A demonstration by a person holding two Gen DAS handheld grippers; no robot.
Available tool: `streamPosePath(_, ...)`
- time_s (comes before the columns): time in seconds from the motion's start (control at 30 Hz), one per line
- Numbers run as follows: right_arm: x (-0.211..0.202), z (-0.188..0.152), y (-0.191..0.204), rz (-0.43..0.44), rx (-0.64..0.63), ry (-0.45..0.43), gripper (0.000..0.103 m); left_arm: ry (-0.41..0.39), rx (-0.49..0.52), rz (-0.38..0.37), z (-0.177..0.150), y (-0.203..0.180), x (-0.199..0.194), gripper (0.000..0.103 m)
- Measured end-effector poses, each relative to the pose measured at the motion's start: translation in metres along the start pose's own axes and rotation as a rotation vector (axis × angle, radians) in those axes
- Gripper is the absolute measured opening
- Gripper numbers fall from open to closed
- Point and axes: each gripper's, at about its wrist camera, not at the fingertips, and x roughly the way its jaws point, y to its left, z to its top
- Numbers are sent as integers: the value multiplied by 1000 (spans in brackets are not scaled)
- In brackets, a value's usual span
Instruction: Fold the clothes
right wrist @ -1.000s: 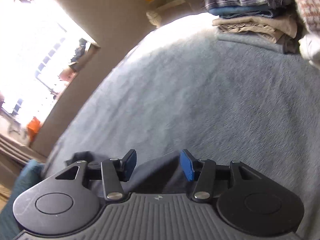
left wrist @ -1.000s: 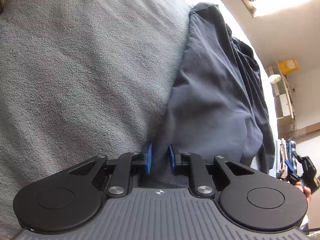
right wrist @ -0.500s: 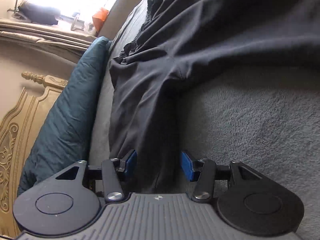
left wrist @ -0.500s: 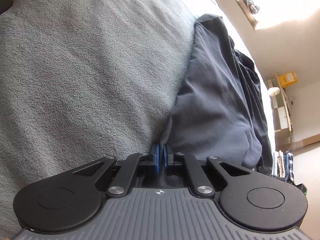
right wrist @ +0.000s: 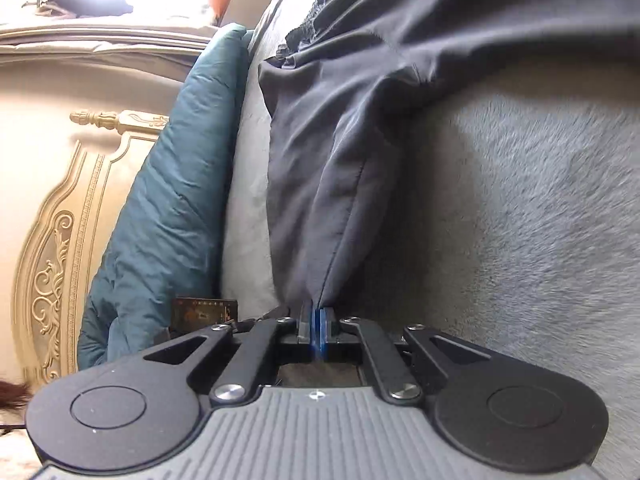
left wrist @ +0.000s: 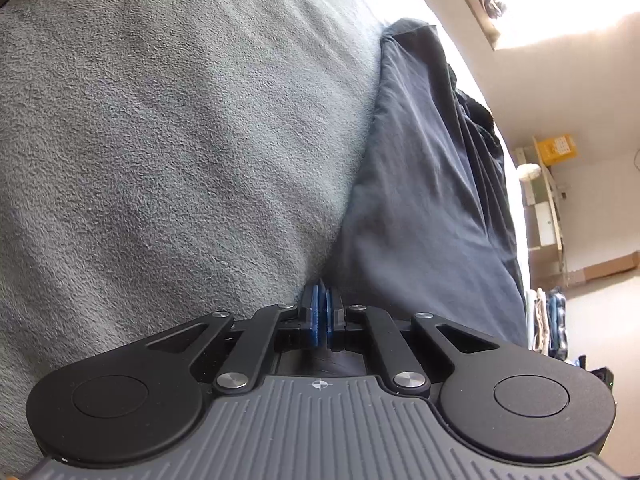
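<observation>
just beside dark garment [right wrist: 340,168], teal pillow [right wrist: 168,208] against headboard [right wrist: 52,216]

Left tongs [left wrist: 322,304], right tongs [right wrist: 315,326]: both clamped.

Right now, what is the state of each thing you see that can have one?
left gripper: shut on the hem of the dark garment.
right gripper: shut on another edge of the garment.
dark garment: spread on the grey blanket, wrinkled, not yet folded.
grey blanket: lying flat under it.
teal pillow: leaning against the headboard.
</observation>
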Motion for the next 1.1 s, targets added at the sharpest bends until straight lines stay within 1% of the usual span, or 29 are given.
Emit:
streamPosePath(0.07, -9, 2, -1, -58, 35, 23, 3, 7, 4, -5, 1, 1, -2, 3)
streamPosePath(0.13, -17, 1, -10, -119, 100, 48, 5, 12, 11, -6, 2, 2, -4, 4)
streamPosePath(0.17, -20, -1, -14, -142, 127, 44, 6, 12, 18, -4, 2, 1, -5, 4)
streamPosePath(0.23, -28, -8, -24, -161, 167, 5, 12, -5, 52, 12, 0, -3, -10, 5)
streamPosePath(0.27, -31, -11, -28, -156, 187, -31, 24, -24, 84, 26, -1, -7, -15, 7)
streamPosePath(0.3, -33, -14, -32, -155, 209, -67, 42, -51, 130, 46, -3, -13, -20, 10)
streamPosePath(0.33, -33, -16, -35, -159, 226, -96, 50, -71, 174, 59, -4, -19, -24, 12)
streamPosePath(0.37, -34, -18, -38, -160, 240, -125, 53, -84, 216, 66, -4, -24, -26, 18)
streamPosePath(0.4, -33, -18, -40, -152, 247, -149, 53, -97, 257, 73, -5, -30, -28, 20)
streamPosePath(0.43, -31, -17, -42, -141, 249, -168, 53, -105, 292, 77, -6, -35, -29, 20)
streamPosePath(0.5, -26, -13, -42, -122, 240, -203, 59, -107, 346, 82, -8, -44, -27, 20)
streamPosePath(0.53, -22, -11, -41, -114, 232, -210, 61, -109, 373, 84, -10, -48, -26, 20)
streamPosePath(0.6, -12, -6, -39, -99, 229, -191, 63, -111, 428, 89, -12, -57, -24, 21)
streamPosePath(0.63, -5, -3, -34, -61, 216, -152, 63, -108, 445, 91, -14, -61, -23, 21)
streamPosePath(0.67, 0, 2, -27, 4, 195, -112, 63, -99, 450, 94, -15, -62, -21, 21)
streamPosePath(0.73, 11, 6, -8, 169, 159, -56, 63, -84, 467, 100, -17, -65, -16, 21)
streamPosePath(0.77, 18, 7, 2, 230, 142, -36, 64, -80, 478, 104, -18, -67, -15, 21)
streamPosePath(0.8, 26, 11, 12, 265, 130, -31, 69, -78, 484, 107, -19, -67, -14, 21)
streamPosePath(0.87, 44, 22, 23, 290, 130, -29, 74, -76, 483, 109, -19, -68, -14, 21)
streamPosePath(0.93, 67, 35, 26, 304, 147, -7, 77, -75, 483, 112, -19, -69, -14, 21)
streamPosePath(0.97, 81, 40, 25, 300, 174, 7, 81, -74, 482, 113, -19, -69, -14, 21)
streamPosePath(1.07, 126, 50, 26, 243, 275, 42, 83, -71, 482, 116, -19, -70, -15, 23)
streamPosePath(1.1, 131, 51, 25, 224, 282, 46, 83, -69, 483, 119, -19, -71, -14, 24)
